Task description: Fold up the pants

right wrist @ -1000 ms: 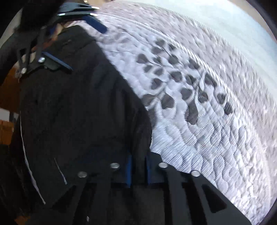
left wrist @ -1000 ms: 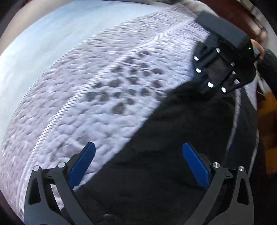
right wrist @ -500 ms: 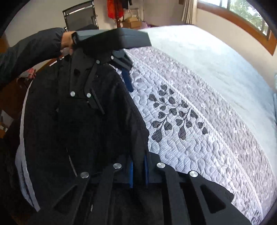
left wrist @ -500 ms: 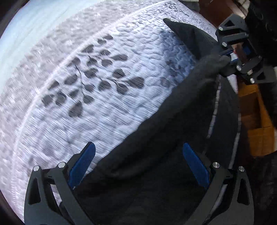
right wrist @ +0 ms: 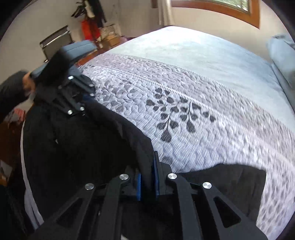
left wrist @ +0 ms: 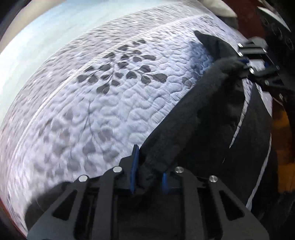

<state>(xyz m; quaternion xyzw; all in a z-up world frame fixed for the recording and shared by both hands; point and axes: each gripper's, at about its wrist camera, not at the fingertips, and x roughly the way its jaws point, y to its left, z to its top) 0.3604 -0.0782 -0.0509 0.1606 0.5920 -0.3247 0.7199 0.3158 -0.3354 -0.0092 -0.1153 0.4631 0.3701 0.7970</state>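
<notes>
— Black fabric everywhere near the lens. Where are the pants?

— Strung between the two tools along the near edge of the bed, with more cloth hanging down off that edge; white side stripes show on the hanging part.

— And the left tool?

— Clenched on a thick fold of the pants, its blue pads pressing in from both sides. In the right wrist view it sits at the far left, a hand in a dark sleeve gripping its handle.

— The right tool?

— Also clamped on the pants, blue pads tight on a ridge of cloth. From the left wrist view it appears far right, tilted, with the fabric bunched at its tip.

— The surface?

— A quilted grey-white mattress with a dark leaf pattern, paler plain cover farther back.

— The room?

— A wood-framed window at the far side, a chair and hanging clothes far left.
</notes>
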